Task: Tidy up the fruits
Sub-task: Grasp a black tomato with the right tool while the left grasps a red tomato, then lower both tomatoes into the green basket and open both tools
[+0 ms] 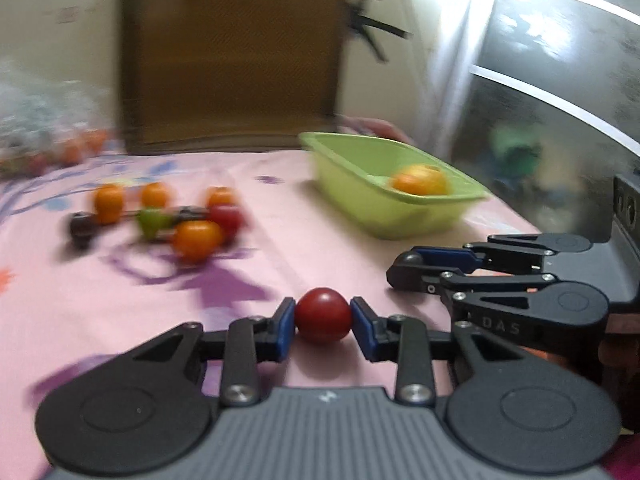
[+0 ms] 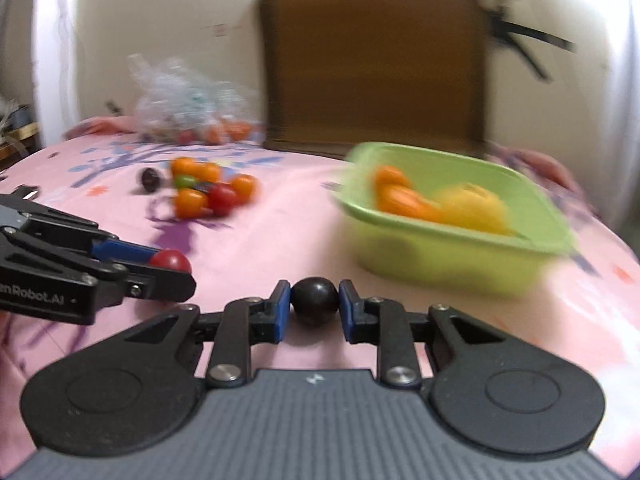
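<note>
A brown chair back (image 2: 372,60) stands behind the pink floral cloth (image 2: 280,232).

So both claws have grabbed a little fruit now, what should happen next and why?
Probably carry them over to the green tub and drop them in. The left claw is shut on a red fruit, the right claw on a dark fruit, and the tub already holds orange and yellow fruit, while more loose fruit waits on the pink cloth.

Tabletop under a pink flowered cloth (image 2: 280,240)

On it sit a green tub (image 2: 452,256) holding orange and yellow fruits, a loose cluster of small fruits (image 2: 208,192) well apart, and a clear plastic bag (image 2: 188,100) at the far edge.
</note>
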`<state>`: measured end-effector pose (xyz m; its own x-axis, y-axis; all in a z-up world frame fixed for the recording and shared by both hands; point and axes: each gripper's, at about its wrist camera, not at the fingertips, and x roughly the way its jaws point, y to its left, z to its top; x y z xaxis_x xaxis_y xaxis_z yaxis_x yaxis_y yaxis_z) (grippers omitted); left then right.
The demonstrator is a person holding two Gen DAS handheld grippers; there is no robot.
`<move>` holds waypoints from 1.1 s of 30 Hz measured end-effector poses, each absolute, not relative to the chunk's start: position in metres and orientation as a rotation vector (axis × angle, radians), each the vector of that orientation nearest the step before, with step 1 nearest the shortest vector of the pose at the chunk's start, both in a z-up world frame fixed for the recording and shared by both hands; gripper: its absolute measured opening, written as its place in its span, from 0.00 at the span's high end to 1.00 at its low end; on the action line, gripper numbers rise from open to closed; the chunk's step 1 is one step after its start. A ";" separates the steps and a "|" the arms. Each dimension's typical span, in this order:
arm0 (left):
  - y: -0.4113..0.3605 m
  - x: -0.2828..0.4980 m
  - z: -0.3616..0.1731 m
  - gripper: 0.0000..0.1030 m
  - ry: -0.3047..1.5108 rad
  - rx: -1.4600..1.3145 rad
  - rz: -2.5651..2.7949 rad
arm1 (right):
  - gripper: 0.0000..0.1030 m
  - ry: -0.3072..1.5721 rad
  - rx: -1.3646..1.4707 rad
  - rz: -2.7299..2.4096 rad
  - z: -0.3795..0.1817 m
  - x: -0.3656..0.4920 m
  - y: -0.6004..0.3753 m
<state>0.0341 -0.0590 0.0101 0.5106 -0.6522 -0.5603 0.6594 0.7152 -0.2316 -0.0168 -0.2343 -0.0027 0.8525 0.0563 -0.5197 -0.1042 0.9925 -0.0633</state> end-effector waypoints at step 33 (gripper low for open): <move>-0.176 0.023 0.040 0.72 0.572 0.168 -0.948 | 0.73 0.369 0.053 -0.055 0.010 -0.072 -0.317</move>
<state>0.0230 -0.1758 0.0405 0.4488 -0.7187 -0.5311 0.8051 0.5831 -0.1087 -0.0719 -0.3171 0.0104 0.9310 -0.0444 -0.3622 0.0639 0.9971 0.0420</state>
